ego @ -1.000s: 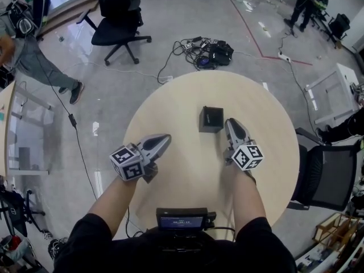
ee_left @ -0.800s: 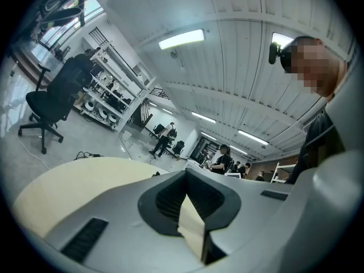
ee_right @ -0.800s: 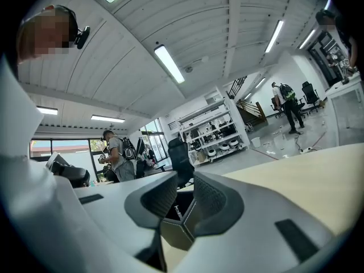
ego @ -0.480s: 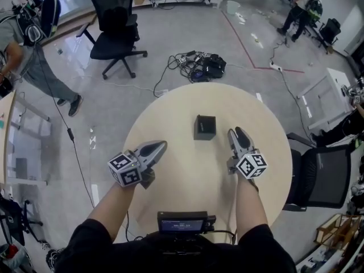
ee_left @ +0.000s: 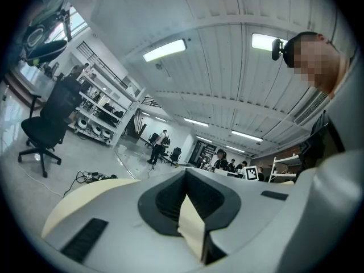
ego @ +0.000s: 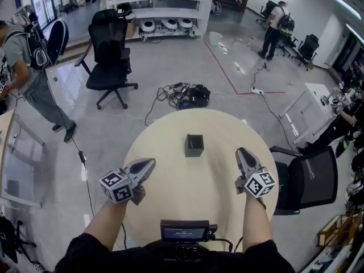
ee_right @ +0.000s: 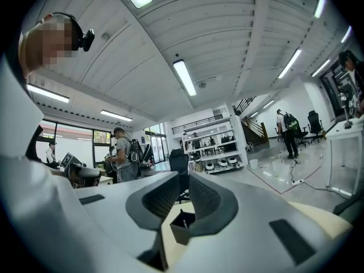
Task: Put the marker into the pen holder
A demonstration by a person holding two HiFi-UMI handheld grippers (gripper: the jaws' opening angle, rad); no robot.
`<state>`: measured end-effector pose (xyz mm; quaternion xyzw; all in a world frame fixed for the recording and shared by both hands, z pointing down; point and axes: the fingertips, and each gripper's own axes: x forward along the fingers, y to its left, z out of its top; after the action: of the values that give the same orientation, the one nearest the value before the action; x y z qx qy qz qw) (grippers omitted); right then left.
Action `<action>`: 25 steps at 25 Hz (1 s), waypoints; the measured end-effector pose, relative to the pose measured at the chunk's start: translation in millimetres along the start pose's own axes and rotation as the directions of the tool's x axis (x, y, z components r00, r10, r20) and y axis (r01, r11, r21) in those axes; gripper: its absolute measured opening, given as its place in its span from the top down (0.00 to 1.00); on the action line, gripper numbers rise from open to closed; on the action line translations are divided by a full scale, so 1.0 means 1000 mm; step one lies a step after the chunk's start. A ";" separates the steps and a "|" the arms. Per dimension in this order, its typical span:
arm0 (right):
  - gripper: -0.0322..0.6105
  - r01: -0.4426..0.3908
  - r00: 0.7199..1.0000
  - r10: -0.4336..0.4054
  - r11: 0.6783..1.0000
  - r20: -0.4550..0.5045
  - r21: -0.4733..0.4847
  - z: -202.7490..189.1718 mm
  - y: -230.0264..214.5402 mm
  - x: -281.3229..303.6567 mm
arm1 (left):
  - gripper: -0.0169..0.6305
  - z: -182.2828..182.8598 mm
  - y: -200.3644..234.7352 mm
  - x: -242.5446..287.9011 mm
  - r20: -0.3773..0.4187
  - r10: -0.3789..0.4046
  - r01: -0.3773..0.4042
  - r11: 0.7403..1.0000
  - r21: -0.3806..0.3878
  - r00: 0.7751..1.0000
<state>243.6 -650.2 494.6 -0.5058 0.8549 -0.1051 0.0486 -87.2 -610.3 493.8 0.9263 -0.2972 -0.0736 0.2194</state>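
The black square pen holder [ego: 194, 145] stands at the middle of the round pale table [ego: 170, 198]. In the right gripper view the pen holder [ee_right: 181, 227] shows low between the jaws, with something thin and dark leaning inside; I cannot tell if it is the marker. My right gripper [ego: 243, 152] hovers right of the holder and apart from it. Its jaws [ee_right: 183, 178] have just been closing, stand a little open, and hold nothing. My left gripper [ego: 147, 164] hangs over the table's left side, its tips [ee_left: 185, 175] together and empty.
A small screen device [ego: 183, 231] sits at the table's near edge. A black office chair [ego: 307, 181] stands close to the table's right side, another [ego: 108, 61] on the floor beyond. Cables [ego: 185, 95] lie behind the table. People stand at the far left and far right.
Both grippers have risen and drawn back toward me, the right one away from the holder. The head view has tipped up, so more of the room shows.
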 end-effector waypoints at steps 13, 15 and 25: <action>0.95 0.100 0.995 -0.101 0.994 0.017 0.037 0.076 0.089 -0.118 | 0.98 0.054 -0.079 -0.090 0.004 -0.071 0.070 0.994 0.088 0.997; 0.95 0.104 0.994 -0.105 0.994 0.020 0.037 0.074 0.104 -0.136 | 0.97 0.056 -0.089 -0.103 -0.002 -0.082 0.082 0.992 0.096 0.997; 0.95 0.026 0.999 -0.027 0.999 0.034 0.028 0.096 0.138 -0.222 | 0.97 0.056 -0.175 -0.140 0.054 -0.049 0.039 0.984 0.176 0.997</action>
<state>251.0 -403.5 364.7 -0.5180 0.8457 -0.1086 0.0690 -125.4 -421.6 365.6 0.9459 -0.2882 -0.0788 0.1267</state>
